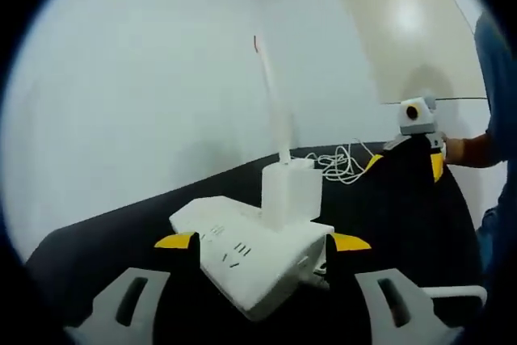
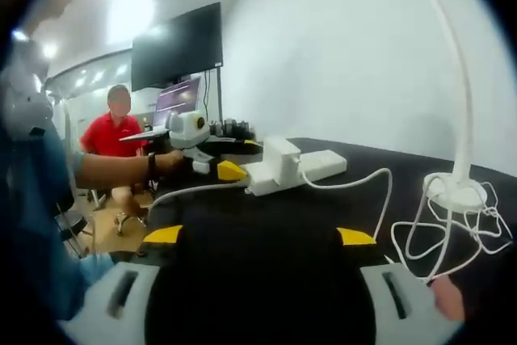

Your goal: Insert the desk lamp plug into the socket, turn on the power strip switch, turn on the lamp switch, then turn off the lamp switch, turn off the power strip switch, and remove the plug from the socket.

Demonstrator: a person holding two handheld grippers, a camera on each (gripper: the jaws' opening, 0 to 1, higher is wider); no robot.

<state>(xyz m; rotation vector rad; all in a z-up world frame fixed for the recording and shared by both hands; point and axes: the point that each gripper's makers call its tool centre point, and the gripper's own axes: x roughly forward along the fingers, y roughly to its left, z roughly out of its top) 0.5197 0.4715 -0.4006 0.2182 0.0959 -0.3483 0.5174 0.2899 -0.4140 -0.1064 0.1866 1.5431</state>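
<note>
The white power strip [image 1: 250, 260] lies on the black surface [image 1: 105, 248] at lower centre of the left gripper view, between the yellow-tipped jaws of the left tool [image 1: 262, 241], which stand apart on either side of its end without clearly gripping it. A blocky white plug adapter [image 1: 289, 191] stands upright in one of its sockets, so the plug looks already seated. In the right gripper view the same strip [image 2: 311, 167] sits at mid-frame, with a white cord [image 2: 363, 183] running from it toward the lamp base [image 2: 456, 191] at right, where the slack lies in loose loops. The right tool [image 2: 262, 236] hovers with jaws wide apart, holding nothing.

The strip looks like a light, rigid plastic body that will slide on the smooth surface, so it probably needs bracing along its long sides while the switch is pressed or the plug pulled. The adapter is stiff and boxy; its flat side faces give the surest hold. The lamp's thin white neck [image 2: 460, 78] looks flexible and top-heavy, best left alone.
</note>
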